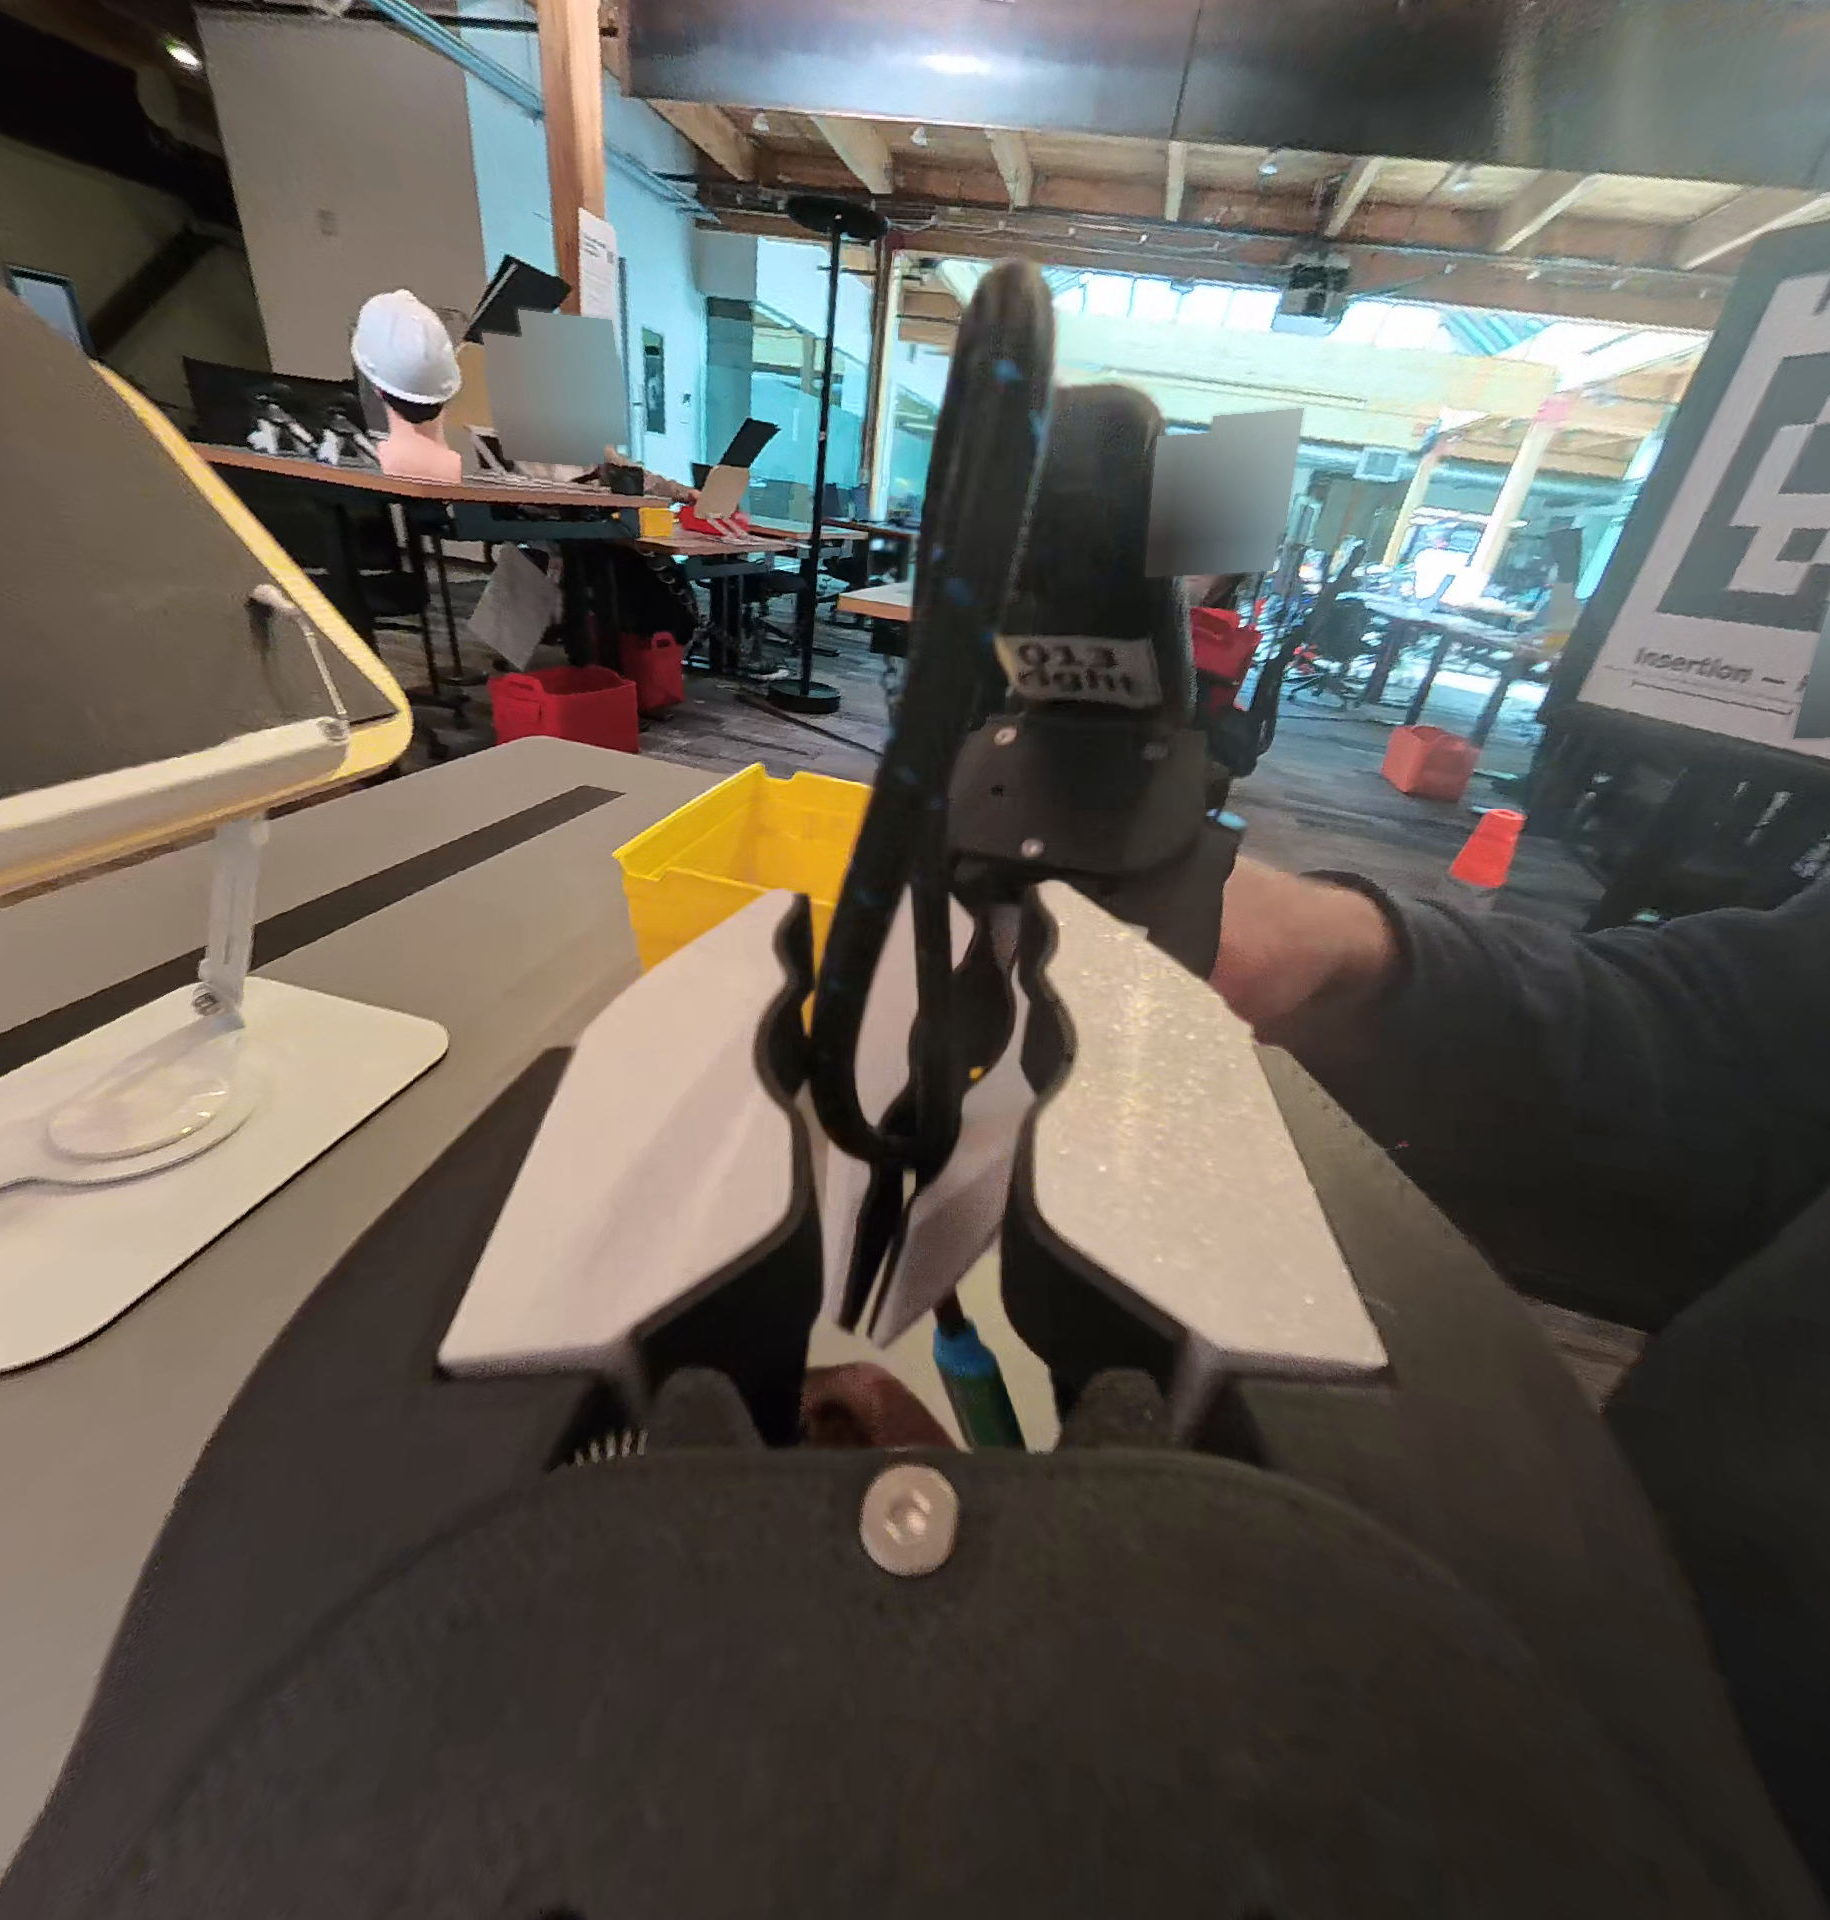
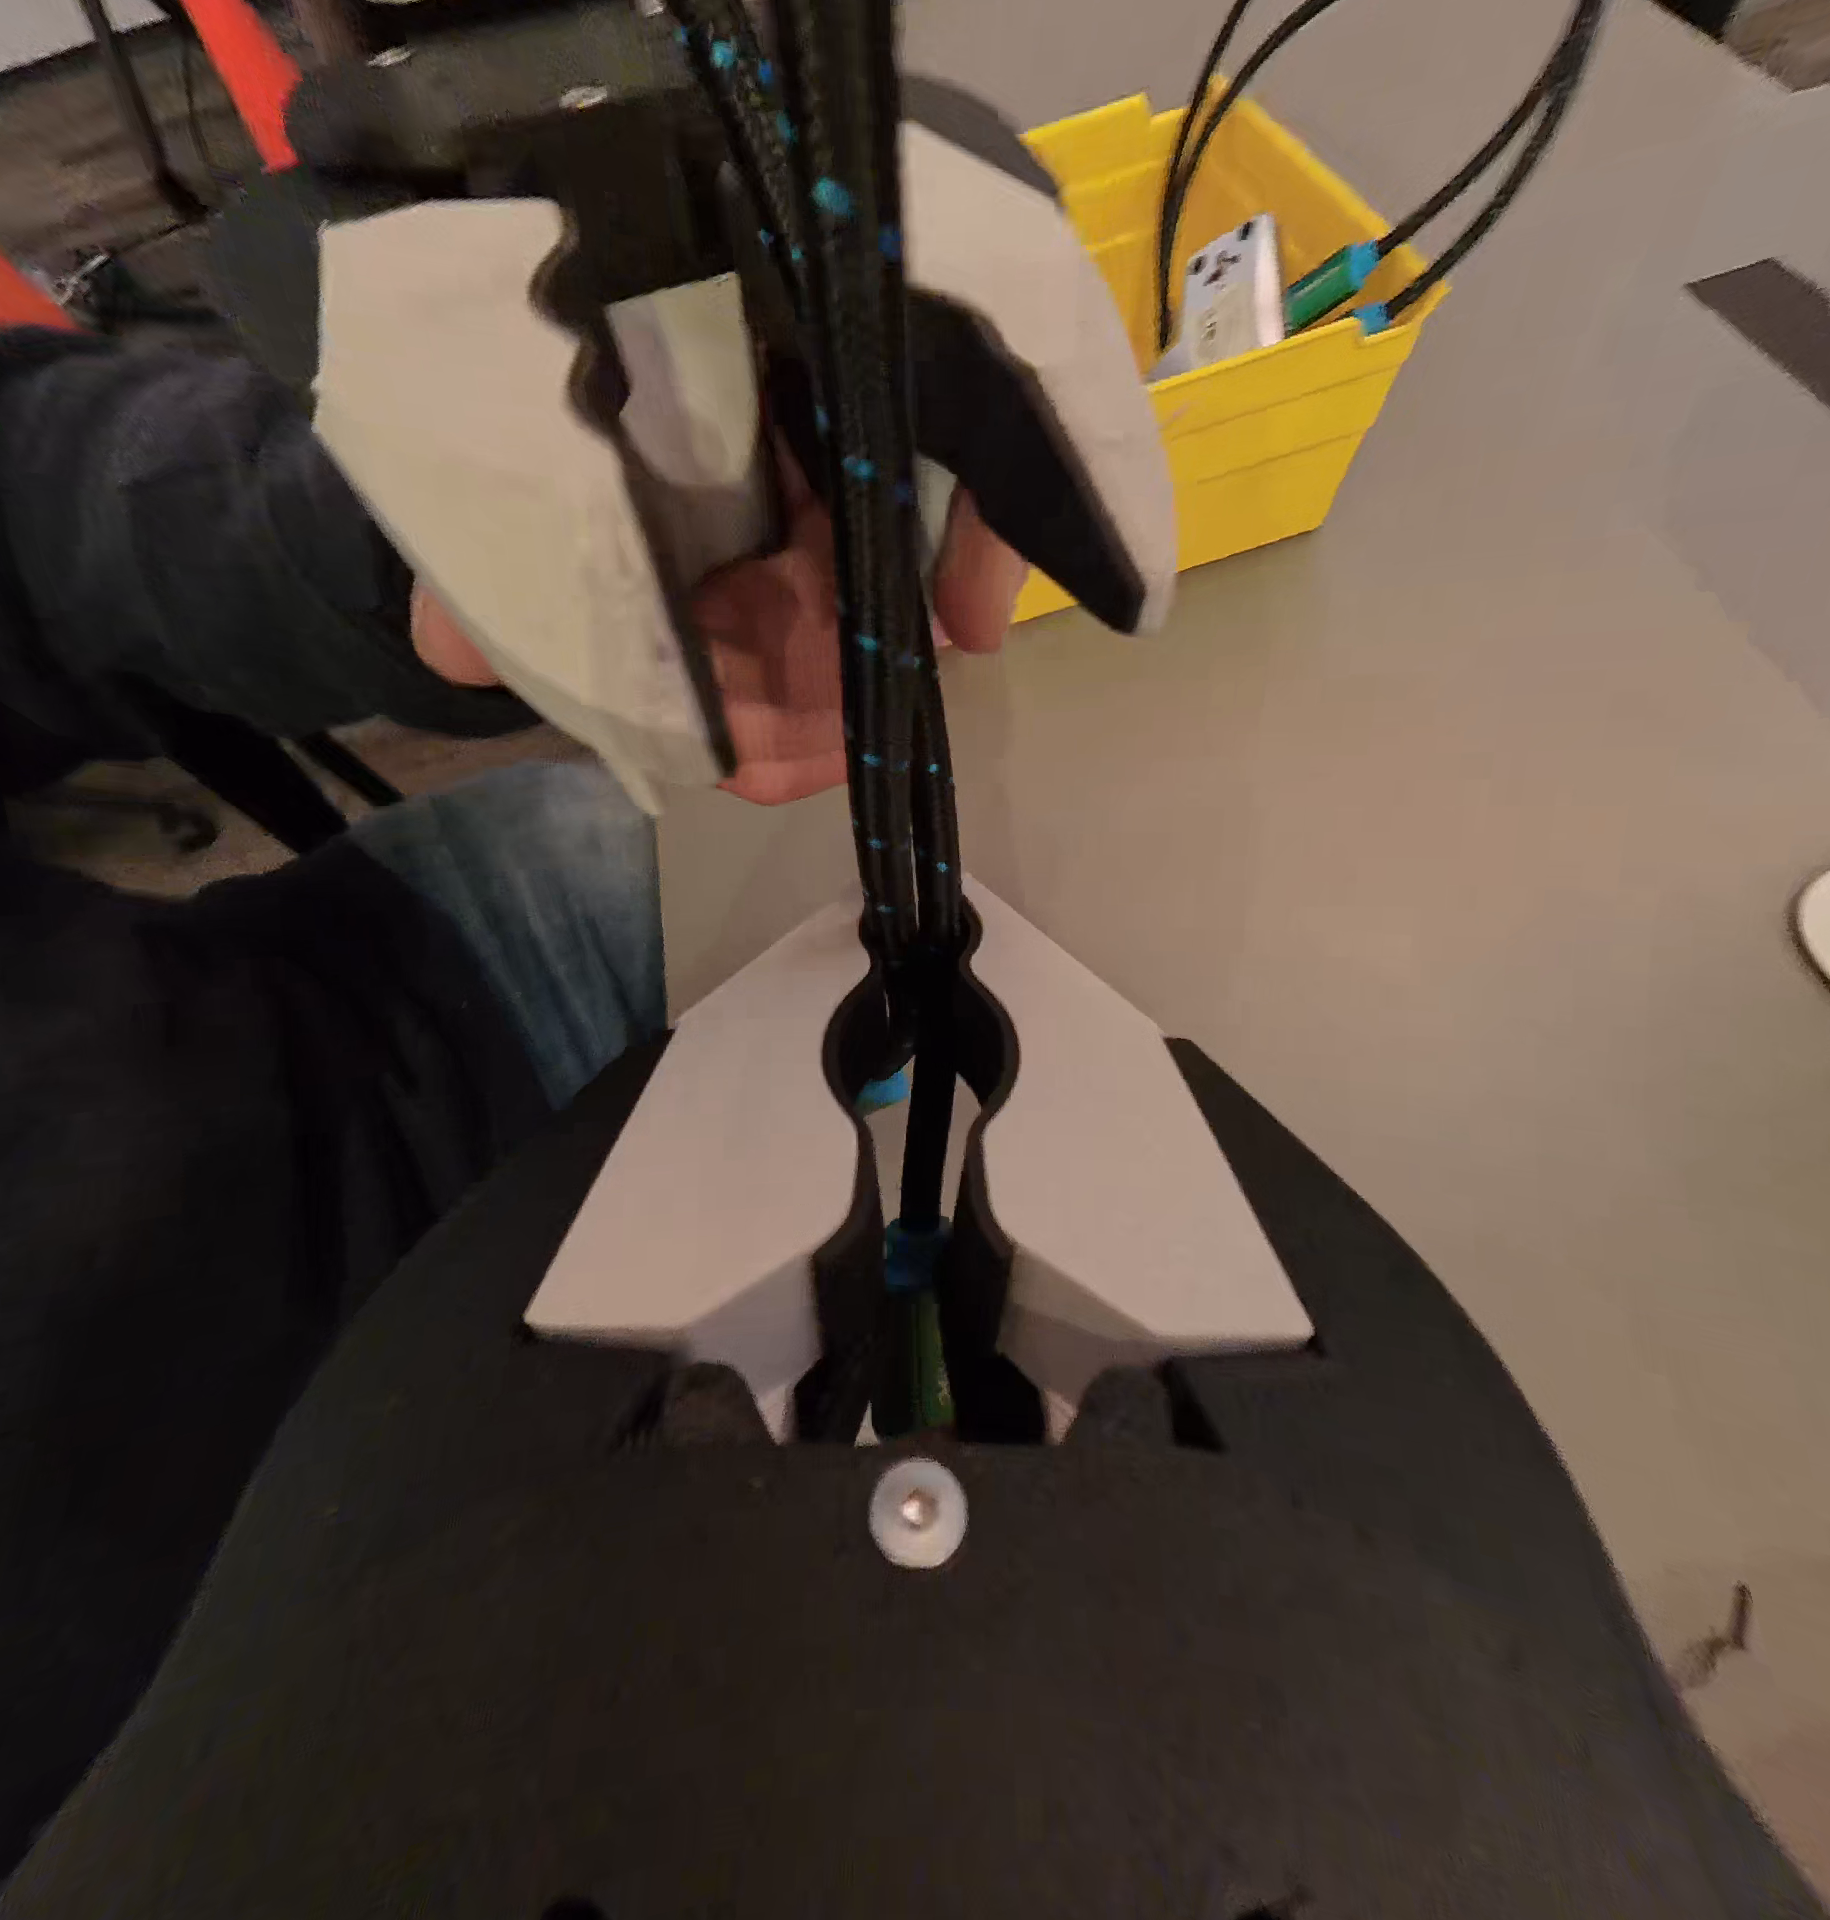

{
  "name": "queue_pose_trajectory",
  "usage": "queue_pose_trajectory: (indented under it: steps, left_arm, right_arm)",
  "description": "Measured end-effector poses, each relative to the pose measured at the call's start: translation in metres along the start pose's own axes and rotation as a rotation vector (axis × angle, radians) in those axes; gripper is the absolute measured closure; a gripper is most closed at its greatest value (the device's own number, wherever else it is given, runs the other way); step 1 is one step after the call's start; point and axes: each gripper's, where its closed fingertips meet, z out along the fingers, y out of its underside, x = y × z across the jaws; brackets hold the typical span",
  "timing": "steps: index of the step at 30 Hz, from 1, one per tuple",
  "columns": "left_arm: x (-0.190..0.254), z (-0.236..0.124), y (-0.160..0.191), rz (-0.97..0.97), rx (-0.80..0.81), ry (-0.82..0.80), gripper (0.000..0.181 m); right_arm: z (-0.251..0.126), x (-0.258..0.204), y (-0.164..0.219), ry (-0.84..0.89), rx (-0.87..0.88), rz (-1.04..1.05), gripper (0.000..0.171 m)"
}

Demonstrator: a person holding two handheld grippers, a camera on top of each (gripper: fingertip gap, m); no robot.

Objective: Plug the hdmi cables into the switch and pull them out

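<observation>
The braided cables point(image 2: 895, 665) run off the top edge; the switch point(image 2: 1228, 296) sits half-hidden inside the yellow bin point(image 2: 1295, 436).

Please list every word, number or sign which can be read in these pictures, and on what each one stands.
I do not copy writing; these things bear it.
White tag on the right gripper: short print.
Black-and-white board, far right: large print.
Paper sheet on the wooden post: too small.
White device in the yellow bin: blurred.
</observation>
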Motion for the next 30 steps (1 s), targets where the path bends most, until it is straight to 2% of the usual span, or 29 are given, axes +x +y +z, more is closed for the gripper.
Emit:
queue_pose_trajectory:
  steps: [3, 6, 7, 12, 14, 15, 17, 18, 20, 23, 26, 30]
  left_arm:
    - [-0.003, 0.004, 0.014, 0.027, -0.062, -0.060, 0.121]
    - [-0.006, 0.012, 0.022, 0.064, -0.095, -0.164, 0.099]
    - [-0.011, 0.013, 0.021, 0.084, -0.091, -0.224, 0.099]
    - [-0.026, 0.006, 0.010, 0.050, 0.023, -0.390, 0.132]
    - [-0.028, 0.003, 0.008, 0.048, 0.044, -0.413, 0.136]
    - [-0.028, 0.001, 0.005, 0.038, 0.065, -0.419, 0.143]
    - [-0.026, -0.003, 0.000, 0.015, 0.098, -0.414, 0.169]
    - [-0.023, -0.002, -0.002, 0.016, 0.103, -0.406, 0.172]
    - [-0.023, -0.002, -0.003, 0.034, 0.096, -0.407, 0.173]
    - [-0.027, -0.005, -0.003, -0.068, 0.118, -0.380, 0.174]
    - [-0.034, -0.008, -0.005, -0.181, 0.156, -0.379, 0.175]
    - [-0.039, -0.011, -0.006, -0.296, 0.191, -0.374, 0.175]
  right_arm:
    - [-0.005, 0.015, 0.000, 0.101, 0.002, -0.008, 0.168]
    - [-0.012, 0.035, 0.002, 0.305, -0.063, -0.100, 0.169]
    - [-0.013, 0.037, 0.001, 0.348, -0.069, -0.125, 0.169]
    - [-0.012, 0.036, -0.011, 0.482, -0.076, -0.216, 0.170]
    - [-0.012, 0.036, -0.014, 0.535, -0.092, -0.260, 0.170]
    - [-0.012, 0.035, -0.017, 0.537, -0.078, -0.263, 0.170]
    - [-0.011, 0.032, -0.021, 0.514, -0.050, -0.255, 0.169]
    - [-0.010, 0.031, -0.022, 0.505, -0.040, -0.248, 0.168]
    - [-0.010, 0.029, -0.024, 0.491, -0.016, -0.234, 0.168]
    - [-0.009, 0.030, -0.026, 0.482, 0.005, -0.215, 0.167]
    - [-0.017, 0.032, -0.033, 0.591, 0.004, -0.308, 0.152]
    - [-0.027, 0.036, -0.039, 0.817, -0.104, -0.535, 0.137]
